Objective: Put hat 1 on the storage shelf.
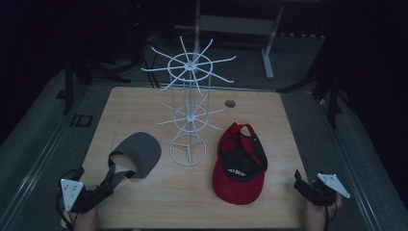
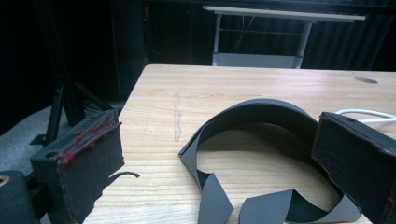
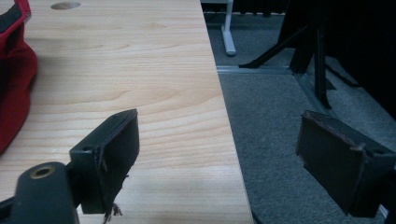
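Observation:
A grey visor (image 1: 142, 151) lies on the wooden table (image 1: 139, 103) at the left, its loose strap ends toward me. My left gripper (image 1: 108, 182) rests low at the table's near left, open, jaws wide on either side of the visor's strap (image 2: 261, 109) without touching it; the left gripper (image 2: 215, 144) holds nothing. A red cap (image 1: 239, 168) lies upside down to the right of a white wire rack (image 1: 188, 106) with spoke arms. My right gripper (image 1: 303, 185) is open and empty at the near right corner, and the right gripper (image 3: 219, 135) straddles the table's right edge, with the red cap (image 3: 14, 70) off to its left.
A round cable hole (image 1: 230, 103) sits in the tabletop behind the cap. Grey carpeted floor (image 3: 280, 116) lies past the right edge. Dark stand legs (image 1: 312, 84) and a white desk frame (image 1: 269, 53) stand beyond the table.

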